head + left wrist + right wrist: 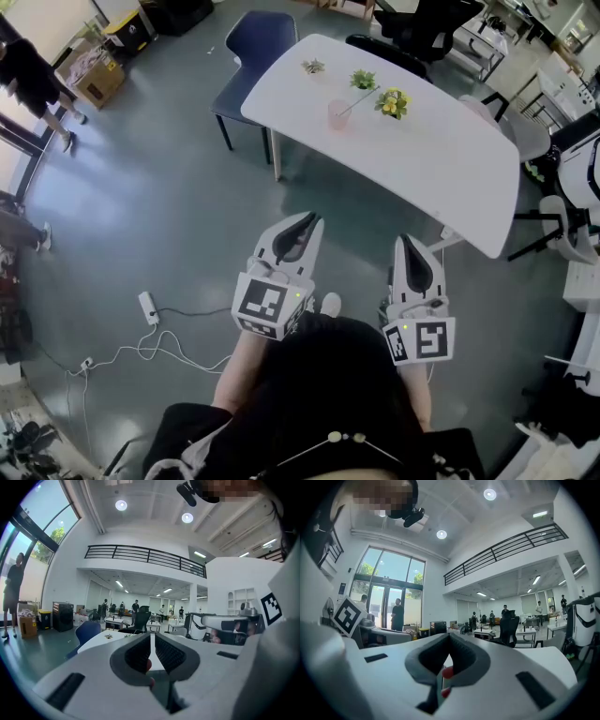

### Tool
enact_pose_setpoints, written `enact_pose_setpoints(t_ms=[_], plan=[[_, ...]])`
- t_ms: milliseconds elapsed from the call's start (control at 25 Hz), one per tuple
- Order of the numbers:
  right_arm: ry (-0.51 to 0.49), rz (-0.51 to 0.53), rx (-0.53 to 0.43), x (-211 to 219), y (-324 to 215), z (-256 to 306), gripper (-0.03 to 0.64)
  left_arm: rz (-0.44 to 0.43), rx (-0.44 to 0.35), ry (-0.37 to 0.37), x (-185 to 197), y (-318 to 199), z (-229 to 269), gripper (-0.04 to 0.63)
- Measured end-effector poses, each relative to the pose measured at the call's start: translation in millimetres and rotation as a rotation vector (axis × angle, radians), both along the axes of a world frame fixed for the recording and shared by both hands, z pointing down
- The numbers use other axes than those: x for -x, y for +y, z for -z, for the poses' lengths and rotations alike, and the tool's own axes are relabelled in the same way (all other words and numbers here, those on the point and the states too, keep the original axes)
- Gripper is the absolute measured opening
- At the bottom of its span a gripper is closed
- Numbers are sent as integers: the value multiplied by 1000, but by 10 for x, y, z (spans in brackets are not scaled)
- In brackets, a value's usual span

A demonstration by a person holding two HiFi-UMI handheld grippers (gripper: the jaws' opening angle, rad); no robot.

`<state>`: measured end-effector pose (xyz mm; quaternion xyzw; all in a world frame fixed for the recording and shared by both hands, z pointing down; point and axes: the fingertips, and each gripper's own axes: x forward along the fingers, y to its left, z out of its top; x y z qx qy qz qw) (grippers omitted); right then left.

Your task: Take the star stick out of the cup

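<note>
Right gripper with jaws closed tip to tip on nothing, tall windows at left, standing person before them, black office chair ahead, railed balcony above, round ceiling lights overhead

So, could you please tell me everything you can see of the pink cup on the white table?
The cup is small, pale pink and looks translucent, perhaps plastic; it is too far off to be sure. It stands upright on the white table, towards its left end in the head view. The star stick, thin with a green top, stands in it and leans up and right over the rim. Nothing else touches it; the left hand-held gripper and right hand-held gripper are well short of the table.
</note>
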<state>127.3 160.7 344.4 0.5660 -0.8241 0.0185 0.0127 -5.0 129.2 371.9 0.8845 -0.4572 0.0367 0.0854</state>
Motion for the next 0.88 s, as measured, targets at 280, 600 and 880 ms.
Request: enact_pose_setpoints(t_ms=[280, 600, 880], plan=[[-51, 5, 8, -12, -4, 12, 3, -2, 3, -2, 15, -4, -4, 32], [-71, 25, 38, 142, -39, -102, 3, 4, 11, -10, 237, 25, -69, 32], [-66, 28, 65, 280, -43, -266, 4, 9, 39, -21, 437, 41, -203, 32]])
